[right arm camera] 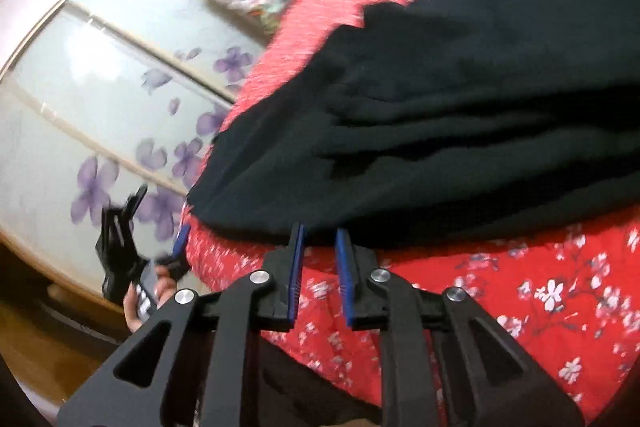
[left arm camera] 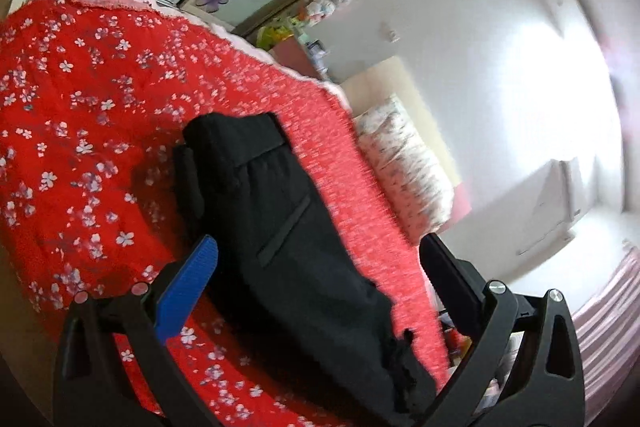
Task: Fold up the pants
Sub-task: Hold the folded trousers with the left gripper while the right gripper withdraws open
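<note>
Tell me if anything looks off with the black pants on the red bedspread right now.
The black pants lie bunched in uneven, rumpled layers on the red floral bedspread, edges not lined up. One end trails in a ragged clump near the bed's edge. No damage or spills show.

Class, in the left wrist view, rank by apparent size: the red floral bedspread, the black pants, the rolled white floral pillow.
1. red floral bedspread
2. black pants
3. rolled white floral pillow, though it lies farther from the camera.

One pants; one red bedspread; one pillow; two tongs
</note>
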The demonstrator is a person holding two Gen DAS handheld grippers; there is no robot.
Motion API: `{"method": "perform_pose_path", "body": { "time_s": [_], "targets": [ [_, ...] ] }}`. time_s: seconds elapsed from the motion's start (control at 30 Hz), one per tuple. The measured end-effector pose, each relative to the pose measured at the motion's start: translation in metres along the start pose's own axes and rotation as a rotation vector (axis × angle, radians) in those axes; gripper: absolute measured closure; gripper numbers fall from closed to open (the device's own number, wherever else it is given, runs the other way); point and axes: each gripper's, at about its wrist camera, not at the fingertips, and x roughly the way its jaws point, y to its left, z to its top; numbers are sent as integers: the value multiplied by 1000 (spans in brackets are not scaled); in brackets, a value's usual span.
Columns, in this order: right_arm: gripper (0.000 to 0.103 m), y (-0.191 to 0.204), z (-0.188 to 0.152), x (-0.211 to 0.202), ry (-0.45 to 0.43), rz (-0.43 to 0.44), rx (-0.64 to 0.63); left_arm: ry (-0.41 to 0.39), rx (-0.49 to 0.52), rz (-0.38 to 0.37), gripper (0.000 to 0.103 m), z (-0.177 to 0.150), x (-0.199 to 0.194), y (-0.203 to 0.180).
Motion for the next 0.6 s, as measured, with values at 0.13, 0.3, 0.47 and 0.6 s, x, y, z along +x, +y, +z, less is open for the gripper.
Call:
{"method": "perform_pose_path", "body": {
  "time_s": [0.13, 0.3, 0.47, 0.6],
  "targets": [
    [86, -2, 2, -11, -22, 36, -14, 14, -23, -42, 2, 4, 1, 4],
    [84, -22, 0, -26, -23, 33, 48, 59, -126, 4, 2, 3, 17, 17],
    [63, -27, -3, -36, -33, 27, 55, 51, -229, 28, 3, 9, 19, 36],
    [63, -26, -2, -44, -41, 30, 36, 54, -248, 105, 3, 20, 21, 39]
  ]
}}
